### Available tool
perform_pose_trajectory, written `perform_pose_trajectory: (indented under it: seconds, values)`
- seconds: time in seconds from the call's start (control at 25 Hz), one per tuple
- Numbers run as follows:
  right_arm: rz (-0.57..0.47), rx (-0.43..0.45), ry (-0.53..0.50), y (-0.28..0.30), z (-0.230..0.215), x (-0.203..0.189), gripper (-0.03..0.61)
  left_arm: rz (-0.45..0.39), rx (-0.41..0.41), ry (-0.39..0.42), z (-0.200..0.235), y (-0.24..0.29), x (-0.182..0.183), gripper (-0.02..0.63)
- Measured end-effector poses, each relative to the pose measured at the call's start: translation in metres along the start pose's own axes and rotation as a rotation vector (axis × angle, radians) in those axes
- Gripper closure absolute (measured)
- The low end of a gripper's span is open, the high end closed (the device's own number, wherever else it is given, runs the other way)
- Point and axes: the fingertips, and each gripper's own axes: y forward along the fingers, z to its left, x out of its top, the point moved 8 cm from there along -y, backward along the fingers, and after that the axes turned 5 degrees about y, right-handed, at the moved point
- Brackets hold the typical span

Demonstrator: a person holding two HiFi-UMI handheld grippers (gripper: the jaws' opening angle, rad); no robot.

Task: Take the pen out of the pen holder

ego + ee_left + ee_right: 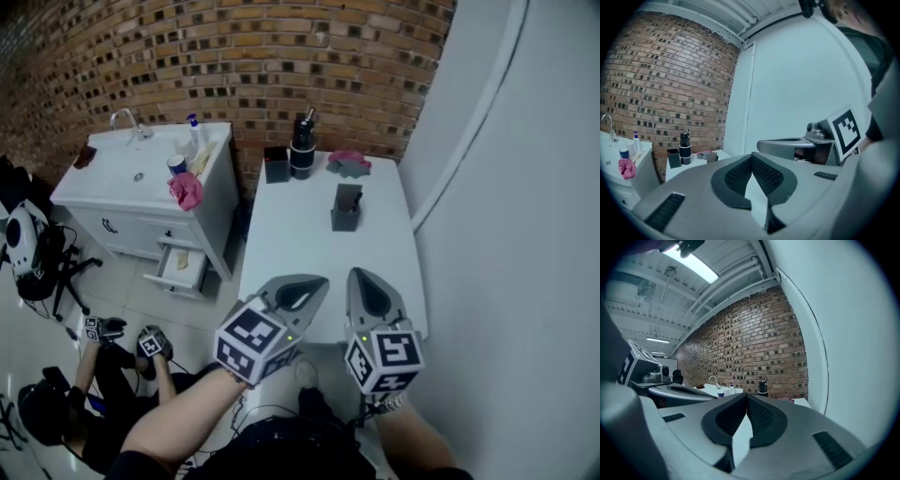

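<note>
So far nothing is done: the left gripper (300, 292) and right gripper (367, 292) hang at the table's (300, 246) near edge, claws pressed together and empty, with the pen holder (346, 208) untouched farther off.

Left gripper (752, 156) jaws meet, empty; a probably grey box (711, 157) stands well ahead.

Dark grey pen holder (346, 208), upright, on table (309, 246)
</note>
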Motion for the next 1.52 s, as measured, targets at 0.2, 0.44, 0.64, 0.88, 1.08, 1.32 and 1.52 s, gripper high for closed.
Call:
perform_pose_trajectory:
  seconds: [0.2, 0.44, 0.64, 0.88, 1.08, 1.32, 1.52]
  values:
    - [0.028, -0.001, 0.016, 0.047, -0.041, 0.001, 0.566, 0.031, 0.014, -0.034, 0.030, 0.050, 0.000, 0.611]
    - [0.090, -0.001, 0.045, 0.105, -0.087, -0.003, 0.555, 0.084, 0.028, -0.069, 0.067, 0.108, -0.006, 0.611]
    - [0.137, -0.005, 0.069, 0.155, -0.123, -0.015, 0.541, 0.133, 0.033, -0.096, 0.097, 0.153, -0.019, 0.611]
    - [0.187, -0.027, 0.079, 0.208, -0.161, -0.030, 0.516, 0.187, 0.022, -0.129, 0.125, 0.200, -0.038, 0.611]
    - [0.238, -0.041, 0.083, 0.249, -0.190, -0.045, 0.502, 0.203, 0.014, -0.154, 0.144, 0.231, -0.046, 0.611]
    - [0.290, -0.065, 0.090, 0.289, -0.216, -0.062, 0.477, 0.224, 0.017, -0.174, 0.165, 0.255, -0.056, 0.611]
    - [0.323, -0.081, 0.091, 0.314, -0.231, -0.073, 0.465, 0.234, 0.019, -0.184, 0.179, 0.269, -0.062, 0.611]
